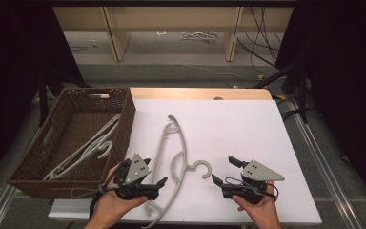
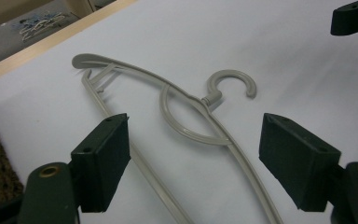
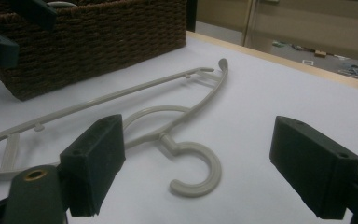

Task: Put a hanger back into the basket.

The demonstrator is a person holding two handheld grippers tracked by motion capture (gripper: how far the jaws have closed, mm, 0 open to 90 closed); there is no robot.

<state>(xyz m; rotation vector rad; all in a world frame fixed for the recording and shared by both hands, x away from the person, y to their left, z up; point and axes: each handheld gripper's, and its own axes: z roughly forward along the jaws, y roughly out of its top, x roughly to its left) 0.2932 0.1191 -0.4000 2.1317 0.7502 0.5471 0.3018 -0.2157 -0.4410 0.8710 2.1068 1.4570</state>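
A: Hovering low at the near edge of the table [image 1: 248, 119], both tongs are standing wide open and gripping nothing. Left tongs [image 1: 153, 184] are sitting right at the lower arm of the grey hanger [image 1: 174, 164]; right tongs [image 1: 223, 171] are waiting just beside its hook [image 1: 203, 168], apart from it.

B: Noting the same from the left gripper view: the hanger's arm [image 2: 242, 163] is running up between the two jaws, lying flat on the white sheet, not pinched. Is anything touching yet?

A: Cannot tell for the left side; the jaw is looking very near the bar. In the right gripper view the hook [image 3: 200, 170] is lying between the spread jaws, clear of both.

B: So the step in hand is reading as the approach, before any grasp.

A: Agreeing. Judging from the layout, the hanger is heading for the wicker basket [image 1: 26, 164] farther left, where other pale hangers [image 1: 93, 143] are already lying.

B: What is the next move asking for?

A: Probably lowering one pair of tongs over the thin bar and closing squarely across it, since a flat, slim plastic rod is likely to slip or twist. The far end [image 1: 171, 119] is pointing away up the table, so lifting may be needing the second tongs to steady it.
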